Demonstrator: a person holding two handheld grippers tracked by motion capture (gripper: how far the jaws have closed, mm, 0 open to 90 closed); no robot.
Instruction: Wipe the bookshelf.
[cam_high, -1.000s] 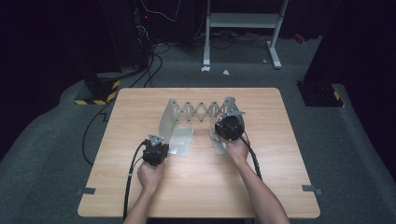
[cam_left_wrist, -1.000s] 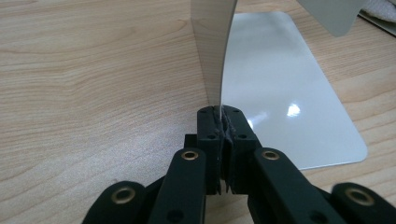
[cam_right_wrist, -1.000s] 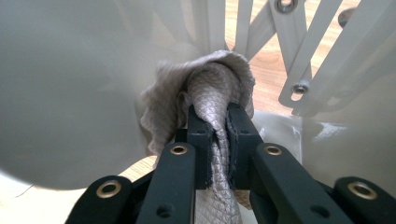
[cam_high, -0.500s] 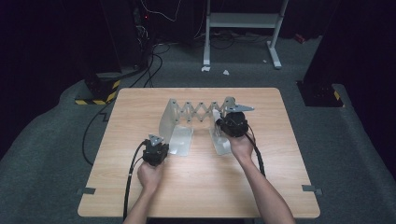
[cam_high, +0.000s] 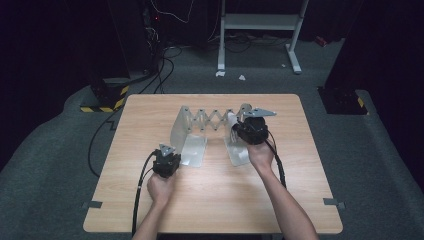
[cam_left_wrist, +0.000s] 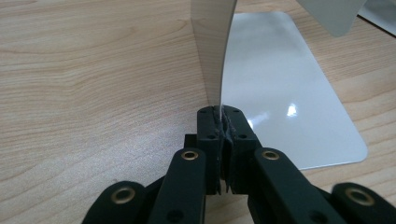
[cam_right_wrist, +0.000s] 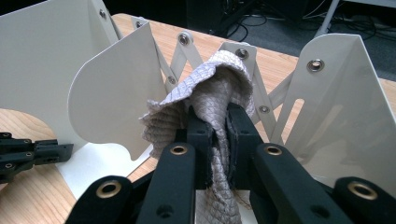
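On wood table (cam_high: 210, 200) | left gripper (cam_left_wrist: 219, 114) clamps glossy metal rack (cam_left_wrist: 280, 93) | right gripper (cam_right_wrist: 217, 123) pinches quilted cloth (cam_right_wrist: 210, 88)

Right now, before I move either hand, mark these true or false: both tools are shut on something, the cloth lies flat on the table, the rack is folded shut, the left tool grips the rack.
1. Both tools are shut on something: true.
2. The right tool holds a grey cloth: true.
3. The cloth lies flat on the table: false, it hangs bunched in the tool's grip.
4. The expandable metal rack is folded shut: false, its scissor links are spread.
5. The left tool grips the rack's upright plate: true.
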